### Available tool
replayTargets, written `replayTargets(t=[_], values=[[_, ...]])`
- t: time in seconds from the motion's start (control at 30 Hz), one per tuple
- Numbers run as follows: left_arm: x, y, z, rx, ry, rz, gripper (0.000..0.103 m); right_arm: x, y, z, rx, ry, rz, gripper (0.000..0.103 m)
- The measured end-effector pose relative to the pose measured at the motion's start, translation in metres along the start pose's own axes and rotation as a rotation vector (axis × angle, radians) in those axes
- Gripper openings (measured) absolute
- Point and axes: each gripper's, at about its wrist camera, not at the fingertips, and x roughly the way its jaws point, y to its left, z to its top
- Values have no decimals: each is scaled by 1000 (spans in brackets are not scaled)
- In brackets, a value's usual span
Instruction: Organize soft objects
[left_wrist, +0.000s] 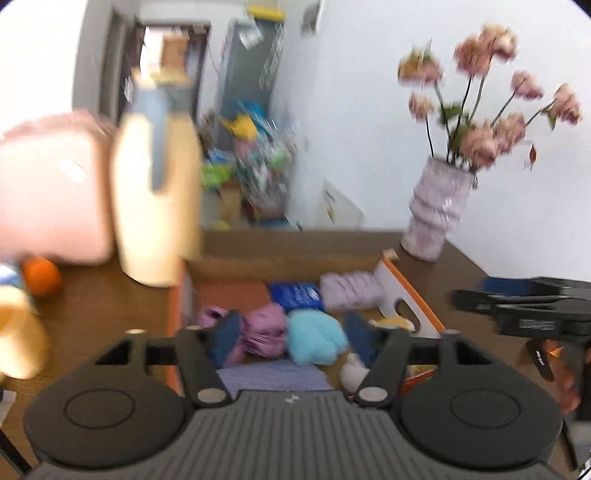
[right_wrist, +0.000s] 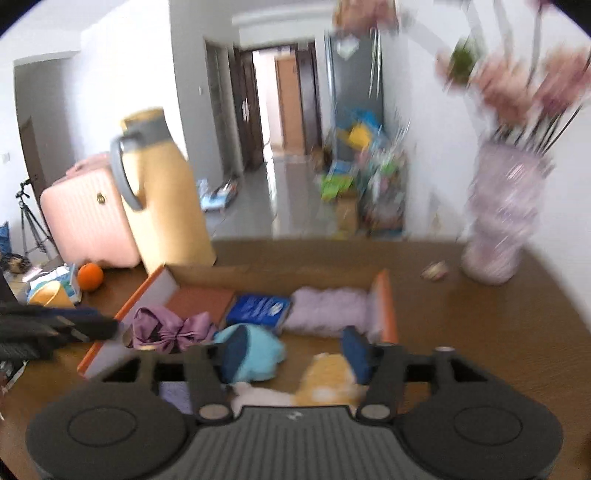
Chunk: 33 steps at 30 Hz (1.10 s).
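1. Landmark: open cardboard box (right_wrist: 384, 295) with orange outer sides, sitting on the brown table (right_wrist: 480, 332). All positions below are relative to it.
2. Left gripper (left_wrist: 293, 330) hovers over the box's near end, jaws spread wide, nothing between the blue pads (left_wrist: 227, 332). No contact with any item.
3. Right gripper (right_wrist: 295, 352) also over the near end, jaws wide, empty. In the left wrist view it shows as a black body (left_wrist: 524, 310) just outside the box's right wall.
4. Inside the box, near end: a white and yellow plush (right_wrist: 325, 384) directly under the right gripper, a lavender cloth (left_wrist: 273, 373) flat on the floor under the left gripper.
5. Inside, middle: a light blue plush (right_wrist: 255, 354) beside a purple satin bundle (right_wrist: 170, 328); the two look to be touching. The bundle lies against the left wall.
6. Inside, far end: a blue packet (right_wrist: 258, 308) in the centre, a pale lilac fluffy roll (right_wrist: 328, 306) against the right wall, just beside the packet.
7. Outside, left of the box: an orange (right_wrist: 89, 277) on the table, near a yellow cup (right_wrist: 48, 295).
8. Beyond the far left corner: a tall cream jug (right_wrist: 166, 195) with a grey handle, upright. Pink suitcase (right_wrist: 88, 218) behind it.
9. Beyond the far right corner: a lilac ribbed vase (left_wrist: 436, 214) of pink flowers (left_wrist: 487, 122), upright on the table, apart from the box.
10. Both views motion-blurred; fine detail not readable.
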Motion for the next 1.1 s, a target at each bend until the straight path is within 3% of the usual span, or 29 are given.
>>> replayTargets(t=[0.07, 0.2, 0.4, 0.5, 0.67, 0.87, 0.97, 1.1], values=[[-26, 0, -4, 26, -44, 49, 87, -37, -4, -5, -39, -72, -43, 81], [-58, -2, -21, 63, -98, 148, 89, -87, -8, -18, -60, -145, -91, 83], [-89, -10, -41, 62, -126, 159, 89, -126, 4, -29, -67, -187, -73, 83], [-111, -11, -69, 57, -191, 163, 96, -140, 14, -45, -81, -220, -82, 84], [-136, -18, -149, 59, -201, 208, 96, -165, 31, -117, -98, -259, -69, 85], [-165, -28, -239, 19, -130, 127, 96, -190, 49, -220, -49, -239, -1, 85], [-170, -32, -259, 30, -91, 118, 96, -200, 55, -261, -52, -223, -7, 85], [-175, -39, -259, 55, -111, 96, 96, -203, 57, -282, -55, -172, -11, 85]])
